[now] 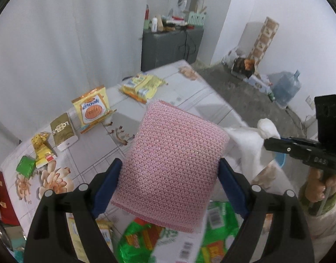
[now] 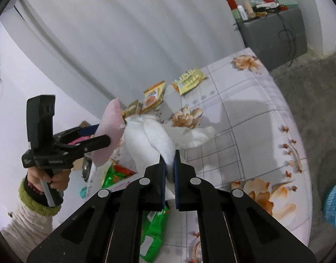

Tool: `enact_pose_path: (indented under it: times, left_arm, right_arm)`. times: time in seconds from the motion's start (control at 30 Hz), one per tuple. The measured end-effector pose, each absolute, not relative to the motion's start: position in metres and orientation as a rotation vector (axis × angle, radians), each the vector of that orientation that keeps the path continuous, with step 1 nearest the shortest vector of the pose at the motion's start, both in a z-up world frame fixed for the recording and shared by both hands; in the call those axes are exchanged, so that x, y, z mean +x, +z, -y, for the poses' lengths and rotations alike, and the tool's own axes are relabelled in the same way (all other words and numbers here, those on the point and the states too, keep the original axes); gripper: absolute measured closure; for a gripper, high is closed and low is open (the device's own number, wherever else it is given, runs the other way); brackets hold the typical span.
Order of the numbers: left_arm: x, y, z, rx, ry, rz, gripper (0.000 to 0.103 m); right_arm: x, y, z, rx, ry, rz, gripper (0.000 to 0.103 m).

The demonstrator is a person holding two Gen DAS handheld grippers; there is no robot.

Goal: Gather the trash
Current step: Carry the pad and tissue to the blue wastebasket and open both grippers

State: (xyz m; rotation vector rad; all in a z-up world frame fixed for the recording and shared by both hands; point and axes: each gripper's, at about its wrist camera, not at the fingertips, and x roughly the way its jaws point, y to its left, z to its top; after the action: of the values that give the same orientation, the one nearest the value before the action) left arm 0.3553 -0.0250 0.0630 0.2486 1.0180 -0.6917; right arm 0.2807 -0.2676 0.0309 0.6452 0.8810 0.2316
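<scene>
Pink sponge (image 1: 174, 164) sits clamped in the left gripper (image 1: 170, 175) above the floral table (image 1: 211, 100), while the right gripper (image 2: 170, 164) pinches white tissue (image 2: 154, 138) alongside.

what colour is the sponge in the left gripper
Pink sponge, with a glittery mesh weave; clearest in the left wrist view.

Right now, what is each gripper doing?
Left gripper: closed on the pink sponge.
Right gripper: closed on the white tissue.
</scene>
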Motion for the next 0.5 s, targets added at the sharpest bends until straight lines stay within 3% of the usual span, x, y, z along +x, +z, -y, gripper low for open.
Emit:
enact_pose_path:
  times: [0.5]
  left_arm:
    - [0.276, 0.114, 0.056, 0.16, -0.819, -0.914, 0.019]
  right_arm:
    - [0.178, 0.06, 0.312, 0.764, 0.121, -0.759, 0.098]
